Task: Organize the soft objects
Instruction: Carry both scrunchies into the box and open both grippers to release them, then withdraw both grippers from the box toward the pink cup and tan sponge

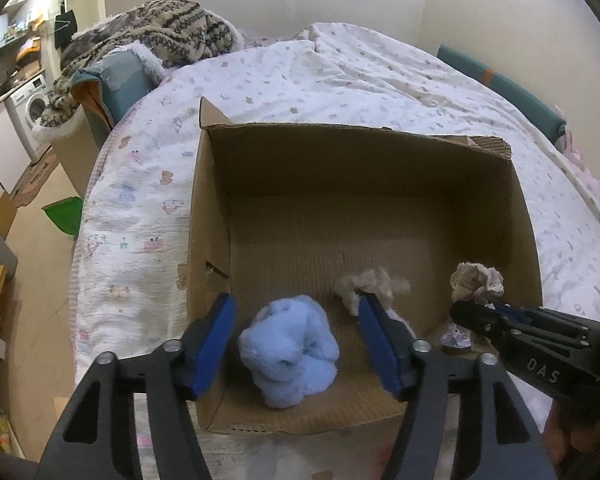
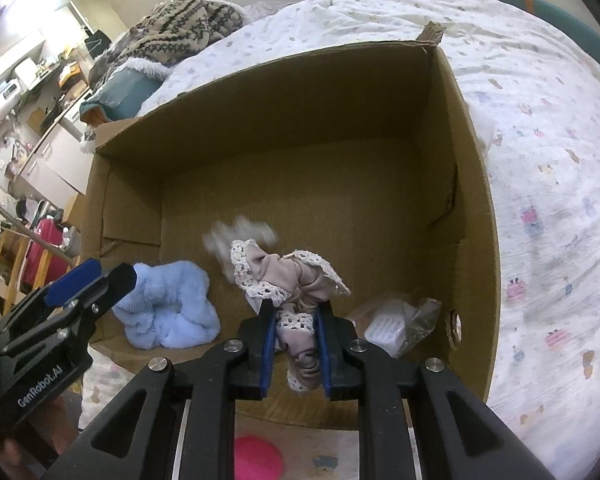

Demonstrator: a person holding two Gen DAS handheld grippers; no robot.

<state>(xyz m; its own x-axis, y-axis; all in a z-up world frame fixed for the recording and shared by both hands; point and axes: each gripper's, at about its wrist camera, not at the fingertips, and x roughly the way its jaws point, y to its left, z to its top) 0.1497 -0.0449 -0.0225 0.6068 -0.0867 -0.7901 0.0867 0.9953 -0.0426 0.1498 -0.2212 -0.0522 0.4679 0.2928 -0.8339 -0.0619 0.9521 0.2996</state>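
An open cardboard box point(image 1: 380, 160) point(image 2: 340, 92) sits on the bed. A fluffy light blue cloth point(image 1: 290, 350) point(image 2: 168, 312) lies on its floor near the front wall. My left gripper point(image 1: 296, 312) is open above it, its blue pads either side. A small white fuzzy piece point(image 1: 374, 286) point(image 2: 240, 240) lies behind, blurred in the right wrist view. My right gripper point(image 2: 296, 316) point(image 1: 484, 312) is shut on a beige lace-trimmed scrunchie point(image 2: 296, 280) point(image 1: 476, 280) held over the box's right part.
A clear plastic bag with a white item point(image 2: 392, 324) lies in the box's right front corner. The bed's patterned white quilt point(image 1: 340, 76) surrounds the box. A knitted blanket point(image 1: 164, 32) lies at the bed's far left. A pink object point(image 2: 256, 458) sits below the box's front wall.
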